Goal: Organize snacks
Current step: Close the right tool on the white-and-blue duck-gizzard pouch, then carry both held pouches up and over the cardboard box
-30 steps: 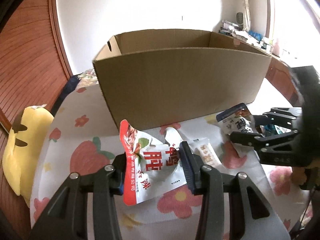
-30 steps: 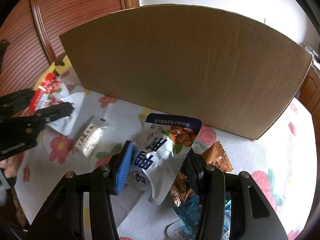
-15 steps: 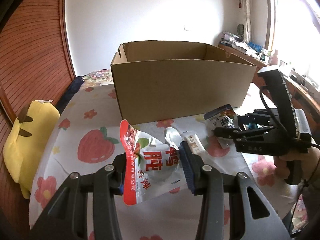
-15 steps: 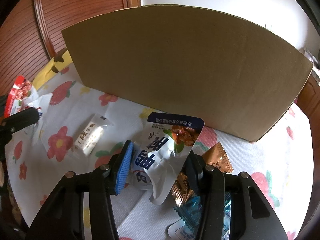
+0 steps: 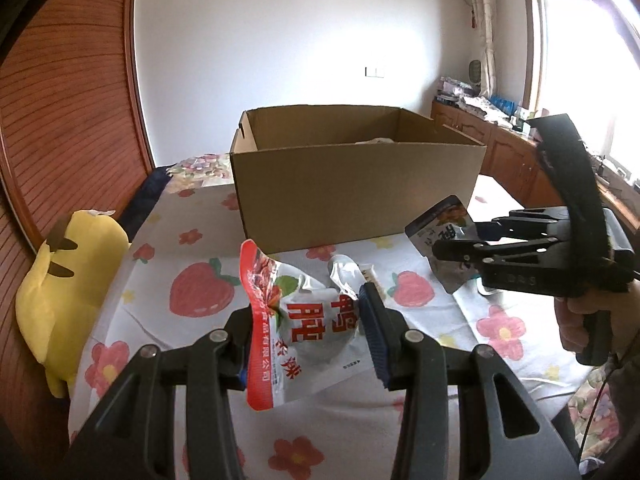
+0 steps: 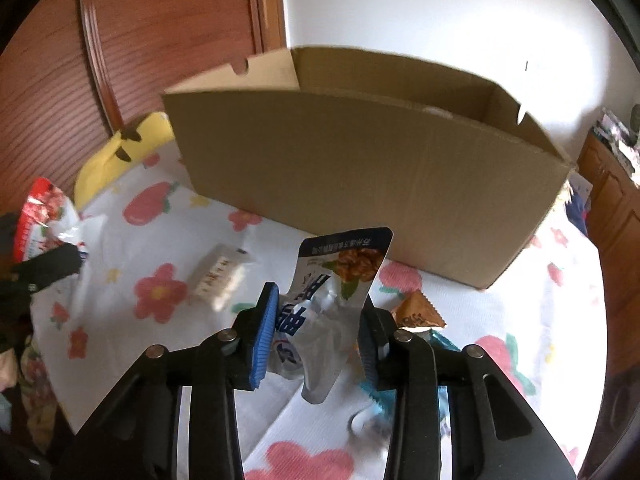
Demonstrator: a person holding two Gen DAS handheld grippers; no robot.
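Observation:
My left gripper (image 5: 308, 316) is shut on a red-and-white snack pouch (image 5: 276, 292) and holds it above the flowered tablecloth (image 5: 200, 248). My right gripper (image 6: 316, 320) has a blue-and-white snack pouch (image 6: 344, 264) pinched between its pads. Its jaws are closing, and the crumpled pouch hangs off the table. An open cardboard box (image 5: 356, 188) stands just beyond both pouches. In the left wrist view the right gripper (image 5: 452, 240) and its blue pouch (image 5: 440, 220) are at the right. In the right wrist view the red pouch (image 6: 40, 216) is at the far left.
A small white snack bar (image 6: 218, 276) lies on the cloth between the grippers. An orange packet (image 6: 416, 312) and a teal one (image 6: 440, 344) lie under the right gripper. A yellow plush toy (image 5: 68, 272) sits at the table's left edge. A hand (image 5: 592, 320) grips the right tool.
Both grippers rose and drew back from the box, so its open top now shows. The right jaws narrowed on the blue pouch, crumpling it and lifting it.

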